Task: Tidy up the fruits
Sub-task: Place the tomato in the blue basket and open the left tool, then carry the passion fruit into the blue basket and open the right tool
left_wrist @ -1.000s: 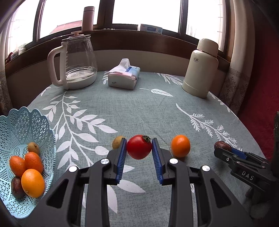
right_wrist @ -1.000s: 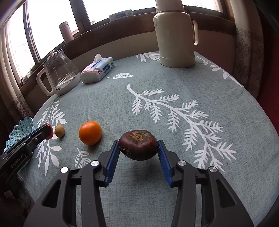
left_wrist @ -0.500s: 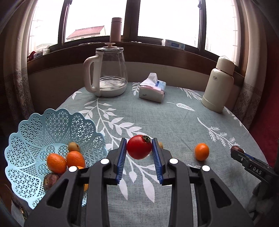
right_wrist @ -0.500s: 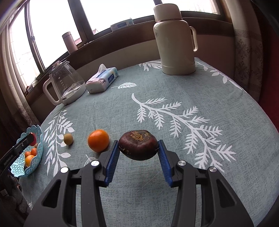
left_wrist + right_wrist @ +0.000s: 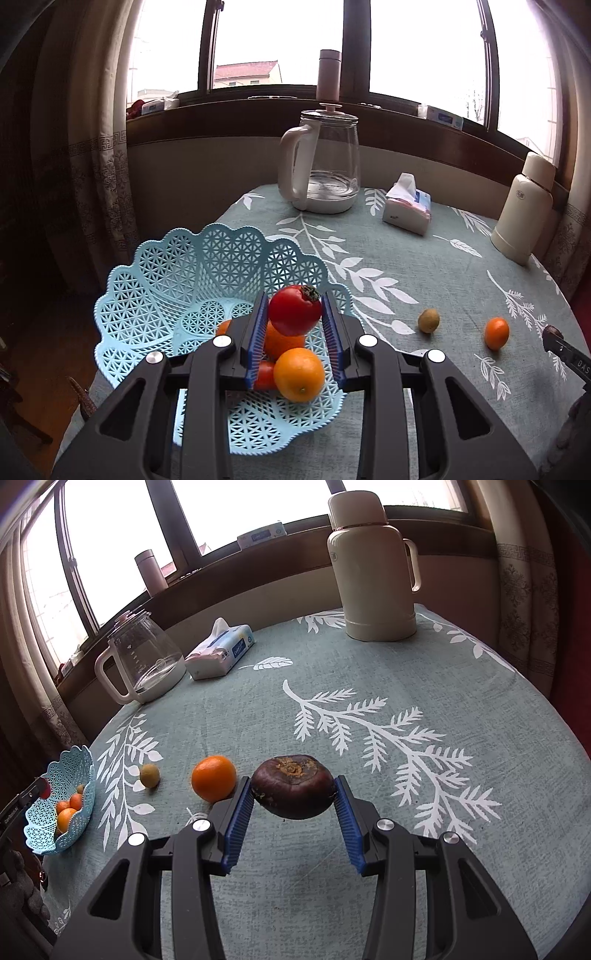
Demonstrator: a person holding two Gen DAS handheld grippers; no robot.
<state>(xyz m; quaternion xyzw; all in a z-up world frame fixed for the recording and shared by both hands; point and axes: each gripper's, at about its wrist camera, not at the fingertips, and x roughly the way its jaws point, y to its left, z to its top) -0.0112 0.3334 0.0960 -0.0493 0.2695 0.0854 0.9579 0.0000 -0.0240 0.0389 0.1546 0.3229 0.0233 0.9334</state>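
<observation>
While both grippers carry fruit, the entry reads as follows.

Item 1: left gripper [image 5: 294, 325], blue ribbed pads clamped on a glossy red tomato with a dark calyx [image 5: 294, 309]. Position: held above the pale blue lattice-work plastic basket [image 5: 159, 295], over the oranges already lying inside [image 5: 299, 373].

Item 2: right gripper [image 5: 293, 805], pads closed on a dark purple, flattened round fruit with a brownish crown [image 5: 293, 791] (kind not certain). Position: clear of the grey-green leaf-print tablecloth [image 5: 369, 664], well apart from the basket.

Item 3: loose on the cloth, a round orange [image 5: 213, 778] and a small greenish-brown fruit [image 5: 149, 774], apart from each other, between basket and right gripper.

Step in hand, as judged: depositing the tomato. Next move calls for lowering it close to the pile and parting the pads gently, since a drop onto rounded oranges could send it rolling. Purple fruit would follow; two loose pieces remain to collect.
</observation>
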